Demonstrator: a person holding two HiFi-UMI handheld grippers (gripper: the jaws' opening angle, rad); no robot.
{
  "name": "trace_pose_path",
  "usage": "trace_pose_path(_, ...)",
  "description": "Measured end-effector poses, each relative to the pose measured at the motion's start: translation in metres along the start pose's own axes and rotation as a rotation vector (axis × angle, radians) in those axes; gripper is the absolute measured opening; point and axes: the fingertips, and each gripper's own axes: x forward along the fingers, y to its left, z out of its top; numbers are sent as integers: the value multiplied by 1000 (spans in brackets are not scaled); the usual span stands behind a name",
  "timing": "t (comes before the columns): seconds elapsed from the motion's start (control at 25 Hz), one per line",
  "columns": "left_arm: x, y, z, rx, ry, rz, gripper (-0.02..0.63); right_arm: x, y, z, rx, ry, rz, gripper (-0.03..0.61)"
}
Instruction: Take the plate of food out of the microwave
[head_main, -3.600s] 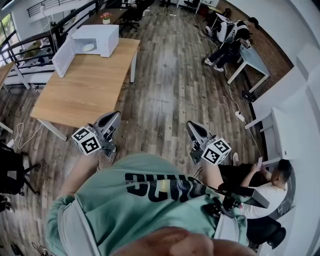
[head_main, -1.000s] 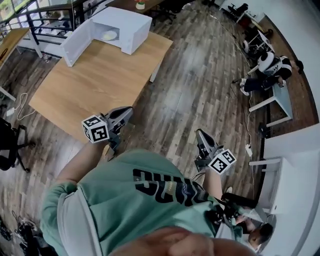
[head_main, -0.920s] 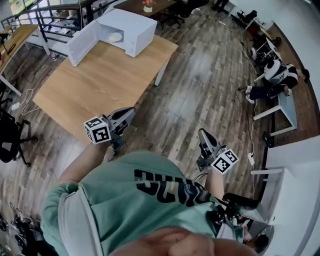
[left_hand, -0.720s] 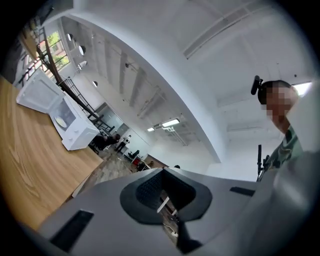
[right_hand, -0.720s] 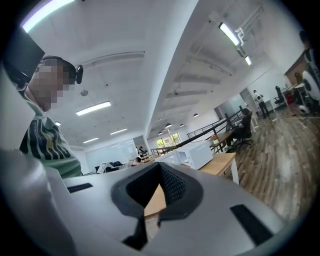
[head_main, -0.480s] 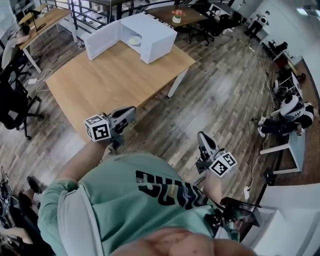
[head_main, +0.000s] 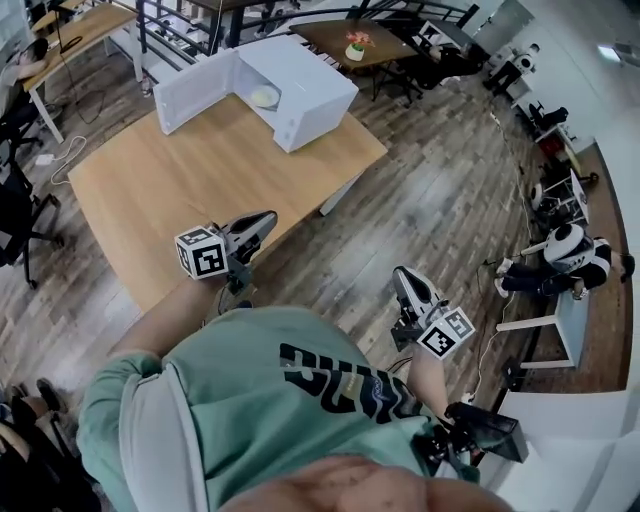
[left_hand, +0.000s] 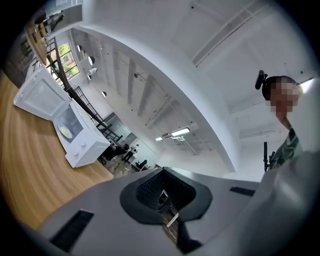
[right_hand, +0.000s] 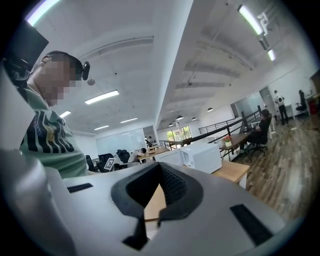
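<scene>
White microwave (head_main: 305, 85) sits door-open facing the person, plate (head_main: 265, 96) flat inside; left gripper (head_main: 266, 215) and right gripper (head_main: 400, 272) clenched, empty.

Table (head_main: 180, 190): pale wood, matt, smooth. Microwave (head_main: 300, 80): white, smooth casing. Floor (head_main: 420, 200): grainy wood planks.

Bottom centre: left tool (left_hand: 163, 201), jaws pressed tight together. Over at the left, a white microwave (left_hand: 84, 146) sitting on the wooden table (left_hand: 25, 175), door (left_hand: 36, 96) swung wide open toward the upper left, pale plate (left_hand: 65, 131) lying inside. Tilted white ceiling with strip lights (left_hand: 175, 133) across most of the frame. Far right edge, a person (left_hand: 287, 146) in a green striped top.
</scene>
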Motion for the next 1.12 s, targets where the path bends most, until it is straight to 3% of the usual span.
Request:
trace_pose_path(0.24, 43, 73, 38, -16, 36, -18, 3, 69, -49, 38, 1, -45, -33, 6)
trace_pose_path(0.48, 65, 125, 53, -35, 15, 40, 3, 130, -87, 31, 21, 24, 46, 6)
trace_pose_path(0.72, 70, 155, 54, 6, -50, 198, 3, 161, -142, 36, 31, 16, 203, 6)
trace_pose_path(0.92, 81, 158, 50, 39, -141, 366, 3, 175, -171, 54, -51, 51, 411, 6)
trace_pose_path(1.12, 96, 174, 40, 14, -200, 487, 3, 192, -200, 65, -95, 89, 519, 6)
